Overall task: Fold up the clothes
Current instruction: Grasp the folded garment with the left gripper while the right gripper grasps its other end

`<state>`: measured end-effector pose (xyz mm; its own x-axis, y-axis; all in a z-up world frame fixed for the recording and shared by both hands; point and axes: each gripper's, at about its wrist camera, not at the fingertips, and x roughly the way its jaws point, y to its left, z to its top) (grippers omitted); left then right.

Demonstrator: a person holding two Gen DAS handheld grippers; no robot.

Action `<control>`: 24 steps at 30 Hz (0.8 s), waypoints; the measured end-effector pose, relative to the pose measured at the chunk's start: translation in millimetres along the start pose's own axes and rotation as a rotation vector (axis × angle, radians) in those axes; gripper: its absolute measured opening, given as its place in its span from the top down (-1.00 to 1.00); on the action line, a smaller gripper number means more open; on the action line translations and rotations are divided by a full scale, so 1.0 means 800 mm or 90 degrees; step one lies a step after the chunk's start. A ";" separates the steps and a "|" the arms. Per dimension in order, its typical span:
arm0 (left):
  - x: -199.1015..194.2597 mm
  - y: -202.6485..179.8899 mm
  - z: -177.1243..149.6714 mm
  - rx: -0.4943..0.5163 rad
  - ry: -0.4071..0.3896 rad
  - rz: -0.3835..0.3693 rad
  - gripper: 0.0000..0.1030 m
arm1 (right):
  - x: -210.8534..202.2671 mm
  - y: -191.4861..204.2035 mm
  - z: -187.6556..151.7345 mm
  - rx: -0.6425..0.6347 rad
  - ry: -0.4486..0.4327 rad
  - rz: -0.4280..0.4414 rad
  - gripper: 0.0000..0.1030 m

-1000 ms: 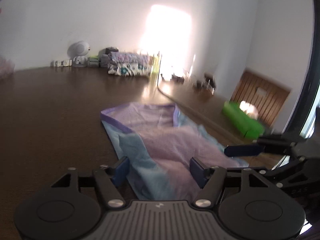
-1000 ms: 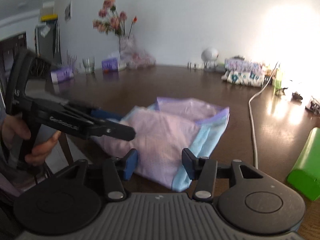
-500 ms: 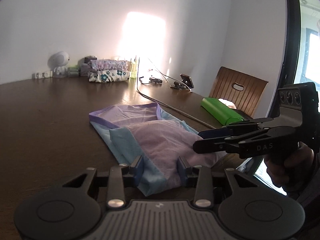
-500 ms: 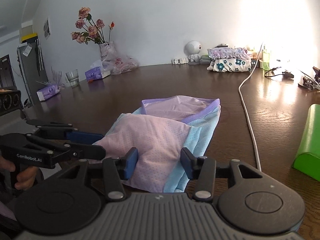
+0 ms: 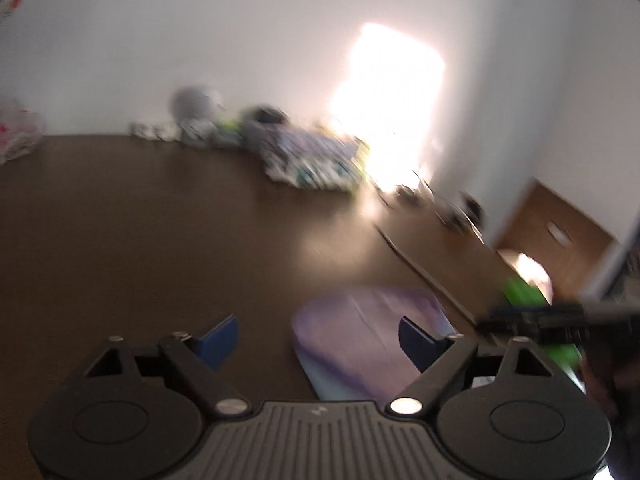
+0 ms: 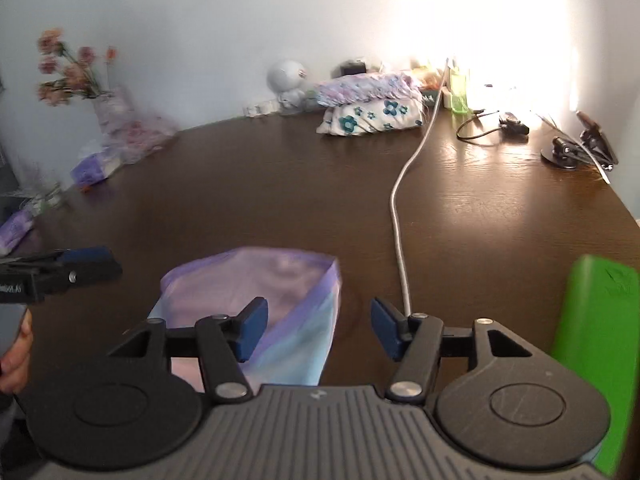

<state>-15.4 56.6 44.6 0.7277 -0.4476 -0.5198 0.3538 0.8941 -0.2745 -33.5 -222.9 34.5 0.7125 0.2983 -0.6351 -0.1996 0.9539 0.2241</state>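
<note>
The folded garment (image 6: 256, 292), lilac mesh over a pale blue panel with a purple band along its far edge, lies flat on the dark wooden tabletop (image 6: 280, 200). In the right wrist view the right gripper (image 6: 318, 326) hangs above its near right part: the left blue pad (image 6: 252, 326) sits over the cloth, the right pad over bare wood just beside the garment's edge. Its jaws have just been opening and stand moderately apart, pressing on nothing.

The left wrist view is blurred. There the left gripper (image 5: 318, 340) has its jaws wide, having just been opening; the garment (image 5: 360, 344) shows between the pads and under the right one, not clamped. In the right wrist view the left gripper (image 6: 84, 266) reaches in from the left edge, level with the garment's far left corner, held by a hand (image 6: 16, 356).

A white cable (image 6: 400, 208) runs down the tabletop to the right of the garment, and a green box (image 6: 592, 344) lies further right. Pale lettering on the left gripper's side is cut off and unreadable.
</note>
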 end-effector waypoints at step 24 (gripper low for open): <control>-0.060 -0.072 -0.050 0.123 -0.083 0.041 0.97 | -0.084 0.007 -0.026 -0.063 -0.081 0.064 0.91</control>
<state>-94.6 26.0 53.0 0.8178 -0.3949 -0.4188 0.4012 0.9127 -0.0771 -96.2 -237.1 63.0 0.7635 0.3922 -0.5131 -0.3349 0.9197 0.2047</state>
